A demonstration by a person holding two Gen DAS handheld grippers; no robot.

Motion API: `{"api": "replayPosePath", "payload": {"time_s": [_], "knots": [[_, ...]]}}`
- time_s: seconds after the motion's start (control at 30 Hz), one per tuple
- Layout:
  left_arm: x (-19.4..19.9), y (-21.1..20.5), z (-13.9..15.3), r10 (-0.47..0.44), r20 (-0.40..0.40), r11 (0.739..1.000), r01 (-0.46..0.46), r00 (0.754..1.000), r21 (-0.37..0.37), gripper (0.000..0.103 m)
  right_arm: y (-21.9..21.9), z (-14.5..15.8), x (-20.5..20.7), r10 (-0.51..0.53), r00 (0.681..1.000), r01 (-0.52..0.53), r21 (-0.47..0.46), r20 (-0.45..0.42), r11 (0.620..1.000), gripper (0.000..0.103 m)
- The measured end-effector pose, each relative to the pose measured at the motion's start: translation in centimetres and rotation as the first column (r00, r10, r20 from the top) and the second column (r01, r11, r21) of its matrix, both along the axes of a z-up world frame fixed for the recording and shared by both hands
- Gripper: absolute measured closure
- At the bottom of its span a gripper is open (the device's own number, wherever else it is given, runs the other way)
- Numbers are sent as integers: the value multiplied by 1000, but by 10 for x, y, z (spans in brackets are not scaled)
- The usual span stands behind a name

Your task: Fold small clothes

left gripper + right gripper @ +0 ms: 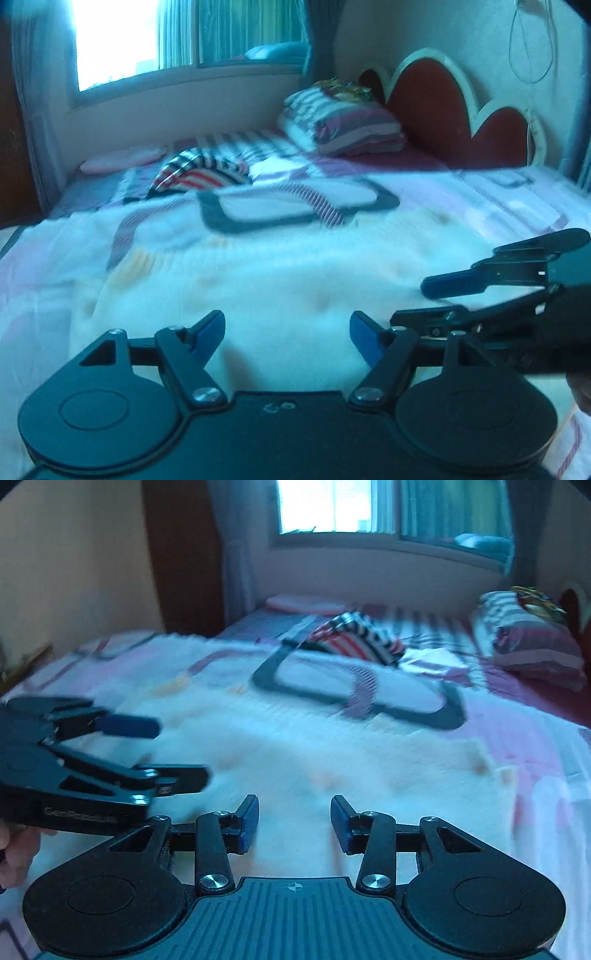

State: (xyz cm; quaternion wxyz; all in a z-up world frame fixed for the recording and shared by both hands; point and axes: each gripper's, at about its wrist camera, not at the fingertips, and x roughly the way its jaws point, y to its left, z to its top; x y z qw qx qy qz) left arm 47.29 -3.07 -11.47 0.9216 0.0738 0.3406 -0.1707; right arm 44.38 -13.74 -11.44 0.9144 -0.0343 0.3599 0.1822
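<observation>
A white small garment (280,273) with a dark neckline trim (295,206) lies spread flat on the bed; it also shows in the right wrist view (314,746). My left gripper (287,332) is open and empty, hovering just above the garment's near part. My right gripper (294,821) is open and empty over the same near part. The right gripper enters the left wrist view from the right (439,299), and the left gripper enters the right wrist view from the left (173,749). A crumpled red, white and dark striped garment (203,173) lies farther back on the bed.
The bed sheet (517,206) has pink and white patches. Striped pillows (343,122) lie against a red scalloped headboard (443,107). A pink item (122,158) lies by the wall under the window (147,40). The view is blurred by motion.
</observation>
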Motion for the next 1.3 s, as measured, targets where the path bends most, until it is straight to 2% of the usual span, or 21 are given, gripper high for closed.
{"api": "replayPosePath", "payload": {"time_s": [0.03,0.1,0.2,0.23,0.27,0.37,0.4,0.47,0.53,0.57,0.63,0.67,0.77,0.83,0.9,0.97,1.13,1.23,1.3], "knots": [[0,2,-7,10,-9,1000,-10,1000,2,27,-3,-3,-3,-7,1000,7,18,17,1000,60],[-6,19,-8,27,8,999,-27,1000,-44,27,-19,-3,0,-50,999,51,63,-6,997,60],[-15,47,-5,86,19,996,-86,996,-31,27,-60,-2,-6,-206,979,206,12,-3,979,60],[-16,57,-7,97,7,994,-97,995,-45,27,-73,-3,-9,-218,976,218,27,-8,976,60],[-20,66,-6,97,3,993,-97,995,-65,27,-80,-3,-11,-217,976,217,45,-13,975,60],[-23,59,3,115,1,993,-115,993,-27,30,-70,9,-11,-227,974,227,17,-18,974,60],[-26,55,9,122,2,992,-122,993,-25,31,-67,15,-14,-224,974,225,41,-13,974,60],[-43,51,19,101,23,992,-99,995,-78,29,-53,26,-31,-188,982,187,96,8,978,60],[-55,40,17,67,-14,991,-69,998,-118,29,-32,22,-43,-130,991,131,102,-22,986,60],[-60,32,13,46,-24,993,-48,999,-105,29,-21,16,-48,-97,995,100,89,-35,991,60],[-63,15,-5,42,-49,999,-43,998,-18,29,-3,-1,-55,-72,997,73,6,-36,997,60],[-67,14,-8,50,-26,999,-51,998,-15,28,1,-4,-58,-77,997,77,-5,-5,997,60],[-75,21,0,78,-39,995,-80,996,-53,29,2,7,-67,-100,995,100,8,-12,995,60],[-88,28,4,91,-36,993,-93,995,-68,29,4,13,-83,-64,998,64,39,-9,997,60],[-102,34,0,120,-49,992,-122,992,-44,29,13,8,-98,-35,999,36,10,-30,999,60],[-118,44,-3,144,-38,988,-146,989,-40,28,9,-1,-110,-49,999,49,-19,-21,999,60],[-137,77,0,193,-35,979,-195,981,-57,27,-31,0,-124,-160,986,161,13,-41,987,60],[-133,71,7,210,-53,977,-212,976,-34,30,-27,5,-122,-163,986,163,-7,-45,987,60],[-135,68,13,218,-48,975,-220,975,-38,31,-22,15,-128,-166,986,166,1,-13,986,60]]}}
